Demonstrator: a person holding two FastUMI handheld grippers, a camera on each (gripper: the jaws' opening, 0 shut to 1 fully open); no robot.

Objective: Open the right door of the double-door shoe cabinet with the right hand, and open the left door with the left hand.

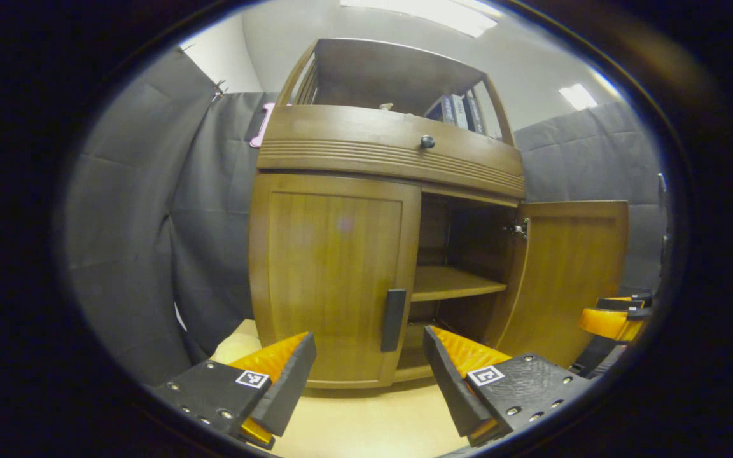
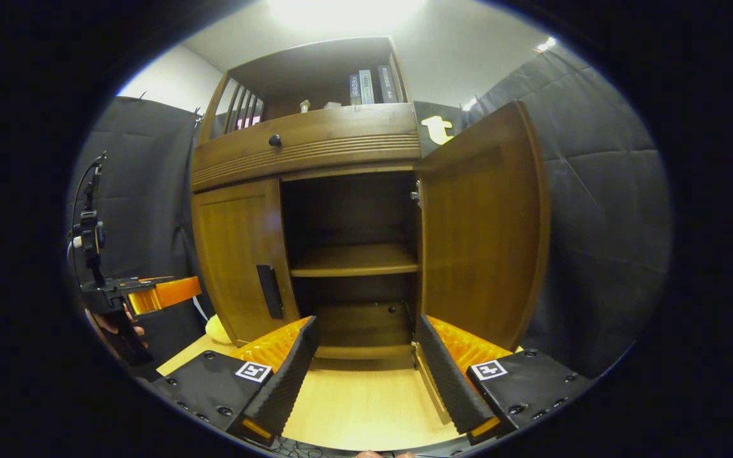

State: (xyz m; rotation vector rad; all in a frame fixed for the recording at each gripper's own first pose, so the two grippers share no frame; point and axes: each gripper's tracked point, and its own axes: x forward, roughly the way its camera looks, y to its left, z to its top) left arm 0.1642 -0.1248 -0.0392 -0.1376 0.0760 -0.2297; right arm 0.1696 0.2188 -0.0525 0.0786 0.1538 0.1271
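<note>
Half remains: right door (image 2: 481,229) swung open, left door (image 1: 331,280) closed ahead of the wide, empty left claw (image 1: 366,381), right claw (image 2: 366,375) equally wide.

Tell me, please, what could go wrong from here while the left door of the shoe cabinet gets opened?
1. The left gripper is open, short of the dark handle on the closed left door; its fingers may close beside that narrow strip and slip off.
2. The right gripper sits low beside the open right door; it could bump the door's lower edge.
</note>
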